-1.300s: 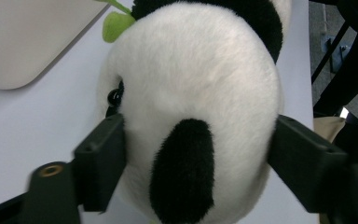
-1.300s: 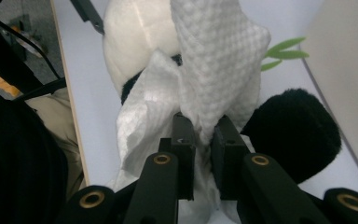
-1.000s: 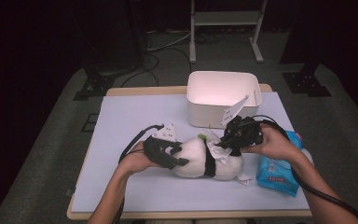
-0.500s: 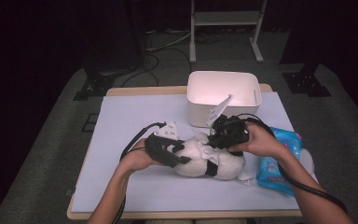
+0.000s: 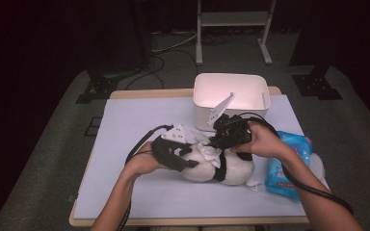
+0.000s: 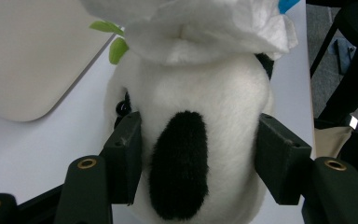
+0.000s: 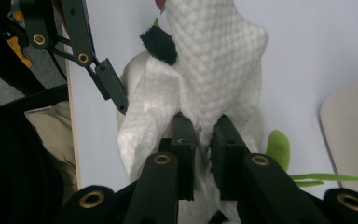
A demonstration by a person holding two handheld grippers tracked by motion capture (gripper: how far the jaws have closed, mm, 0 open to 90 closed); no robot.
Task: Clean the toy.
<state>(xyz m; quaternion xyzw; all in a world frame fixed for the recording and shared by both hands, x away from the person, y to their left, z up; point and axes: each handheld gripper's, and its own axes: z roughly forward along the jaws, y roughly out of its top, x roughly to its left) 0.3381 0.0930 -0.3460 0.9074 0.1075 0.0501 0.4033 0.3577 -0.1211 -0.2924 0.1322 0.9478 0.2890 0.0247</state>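
Two claws work on one soft toy, a white plush panda (image 5: 217, 166) that lies on the tabletop (image 5: 139, 120) just in front of the white bin (image 5: 231, 98). I hold the panda steady with the left claw (image 6: 198, 154): its jaws press on both flanks of the white body, with the black patch between them. The right claw (image 7: 204, 140) is closed on a white wipe (image 7: 214, 70), which hangs over the panda on the side toward the bin. I judge that I am in the wiping step, cleaning the toy's fur with the wipe. The blue wipe pack (image 5: 289, 163) lies to the right of the panda, near it. For the next move I must keep the left grip firm, so the panda does not roll, and drag the wipe along the fur with light pressure, without letting the wipe slip from the jaws.
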